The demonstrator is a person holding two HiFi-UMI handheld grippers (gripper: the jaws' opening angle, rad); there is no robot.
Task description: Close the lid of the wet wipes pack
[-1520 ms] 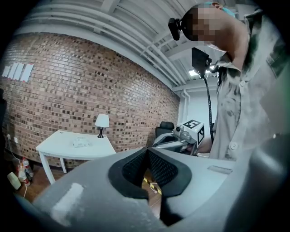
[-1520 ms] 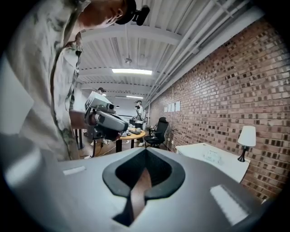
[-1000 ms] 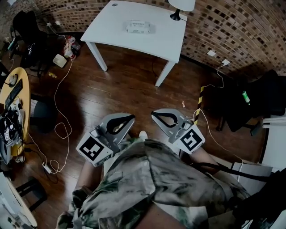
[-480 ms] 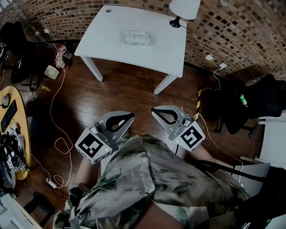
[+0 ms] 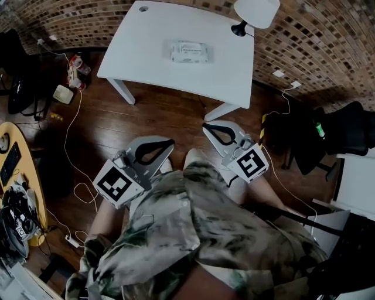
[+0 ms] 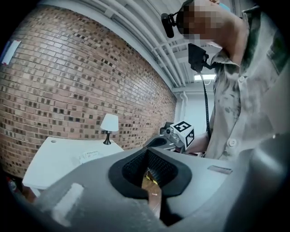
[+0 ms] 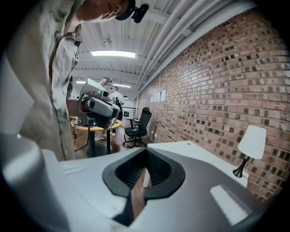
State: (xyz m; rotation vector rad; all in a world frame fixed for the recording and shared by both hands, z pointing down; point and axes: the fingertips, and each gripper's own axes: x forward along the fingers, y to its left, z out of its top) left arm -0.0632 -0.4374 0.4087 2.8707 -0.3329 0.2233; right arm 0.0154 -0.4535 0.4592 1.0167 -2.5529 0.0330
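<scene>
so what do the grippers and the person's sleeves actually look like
The left gripper and right gripper are pale grey moulded shells, each with a black ribbed teardrop lining between the jaws. Each carries a white cube printed with black square markers: left cube, right cube. The person wears a pale, leaf-patterned buttoned shirt.

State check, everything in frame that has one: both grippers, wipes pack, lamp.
Left gripper: jaws shut, nothing between them, held short of the table.
Right gripper: jaws shut, empty, also short of the table.
White wet wipes pack: flat on the white rectangular table, no gripper on it; lid open or shut too small to tell.
White-shaded table lamp with black base: upright at the table's far corner.
</scene>
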